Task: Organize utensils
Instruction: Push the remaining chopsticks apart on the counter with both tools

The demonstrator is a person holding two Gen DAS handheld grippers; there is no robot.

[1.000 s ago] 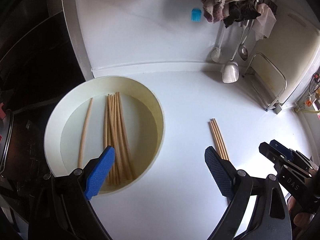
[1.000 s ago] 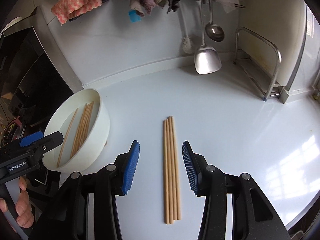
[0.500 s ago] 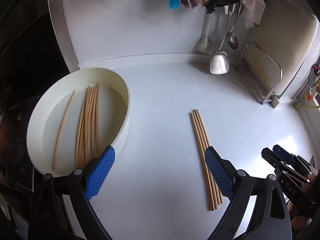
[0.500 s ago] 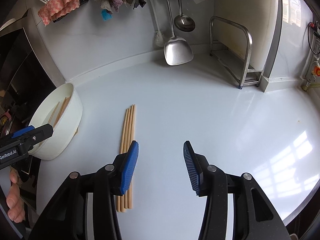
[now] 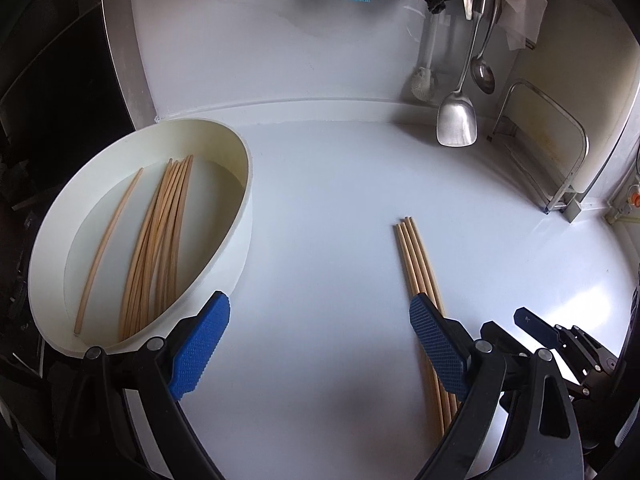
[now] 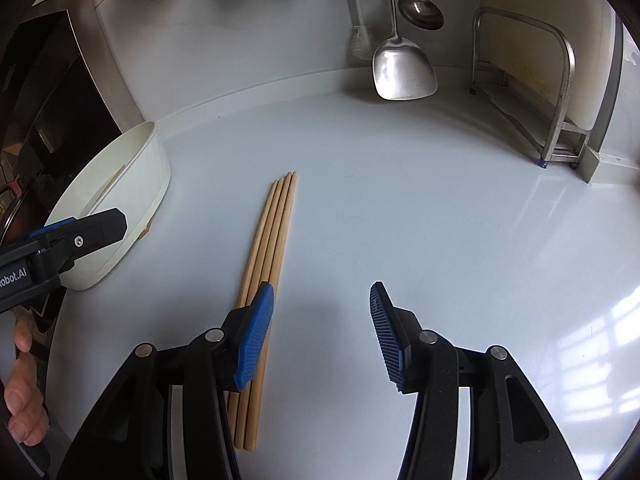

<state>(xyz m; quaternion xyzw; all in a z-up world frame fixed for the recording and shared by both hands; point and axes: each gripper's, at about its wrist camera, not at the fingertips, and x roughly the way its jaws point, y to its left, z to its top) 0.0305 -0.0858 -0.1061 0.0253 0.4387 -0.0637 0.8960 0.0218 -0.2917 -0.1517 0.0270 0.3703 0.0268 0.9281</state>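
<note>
A white countertop (image 5: 320,208) meets a white wall at its back edge. At the counter's left edge sits a round white basin (image 5: 240,216) holding a bundle of wooden chopsticks (image 5: 160,240), with one more chopstick (image 5: 108,248) lying apart to their left inside the basin. The left gripper (image 5: 320,344) hangs above bare counter just right of the basin, its blue-padded jaws spread wide with nothing between them. Near the middle of the counter four chopsticks (image 6: 272,236) lie side by side, touching, with their tips pointing toward the back edge. The right gripper (image 6: 320,332) hangs over the front part of the counter; its jaws are opening and hold nothing, and its left pad (image 6: 256,332) sits over the four chopsticks while the gap between the pads lies to their right. At the back right corner a metal spatula (image 6: 404,68) and a ladle (image 6: 420,12) hang on the wall, beside a metal rack (image 6: 560,92) standing against the right edge.
</note>
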